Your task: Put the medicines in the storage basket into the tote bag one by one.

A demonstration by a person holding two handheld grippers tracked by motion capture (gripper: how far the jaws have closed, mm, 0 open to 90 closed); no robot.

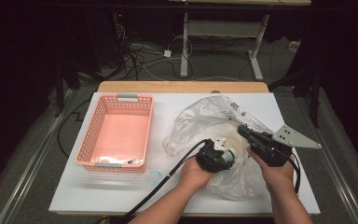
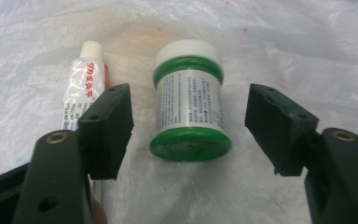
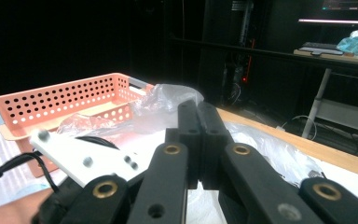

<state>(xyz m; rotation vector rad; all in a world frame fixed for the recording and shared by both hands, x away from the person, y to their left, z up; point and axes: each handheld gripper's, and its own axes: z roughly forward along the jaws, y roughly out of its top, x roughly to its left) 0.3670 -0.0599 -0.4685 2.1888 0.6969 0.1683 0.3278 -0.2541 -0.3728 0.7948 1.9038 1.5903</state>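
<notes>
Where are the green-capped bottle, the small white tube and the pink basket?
green-capped bottle (image 2: 189,100): left gripper view, on its label.
small white tube (image 2: 85,79): left gripper view, on its upper body.
pink basket (image 1: 100,114): high view, on its left wall.

One pink basket (image 1: 116,133), one clear plastic bag (image 1: 200,121), one green-capped jar (image 2: 189,108), one small tube (image 2: 83,86).
</notes>
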